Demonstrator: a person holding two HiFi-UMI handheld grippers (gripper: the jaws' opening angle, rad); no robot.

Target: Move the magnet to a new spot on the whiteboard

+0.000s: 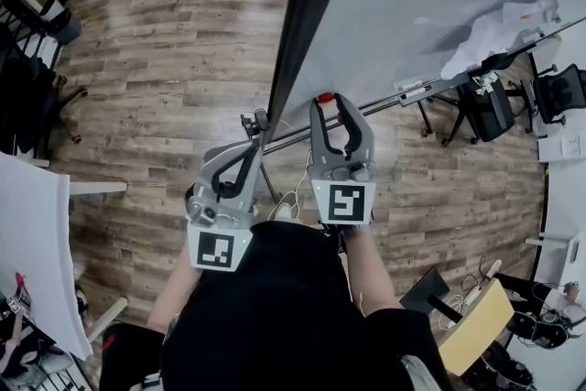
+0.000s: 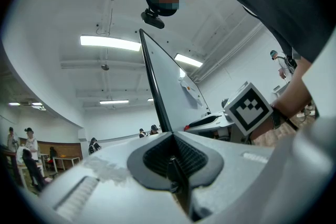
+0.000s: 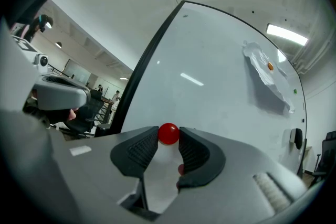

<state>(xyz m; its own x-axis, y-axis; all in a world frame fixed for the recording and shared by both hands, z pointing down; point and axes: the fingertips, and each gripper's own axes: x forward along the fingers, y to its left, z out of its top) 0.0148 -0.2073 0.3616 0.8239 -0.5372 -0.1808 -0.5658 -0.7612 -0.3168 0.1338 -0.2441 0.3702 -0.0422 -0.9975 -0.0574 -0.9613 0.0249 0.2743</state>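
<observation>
Ribbed black rubber pads (image 3: 140,150) on my right tongs (image 3: 168,138) pinch the magnet (image 3: 168,133) at their tips. It's small, round, glossy red, and sits against the smooth white whiteboard (image 3: 220,76) near its dark left edge. Left tongs (image 2: 173,160), grey plastic, are pressed together beside that edge.

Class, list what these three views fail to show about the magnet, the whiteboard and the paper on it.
In the head view the magnet is mostly hidden by the right gripper's tips.
In the right gripper view any writing on the paper on the whiteboard is too small to read.
The head view's frame cuts off the whiteboard's far end.
</observation>
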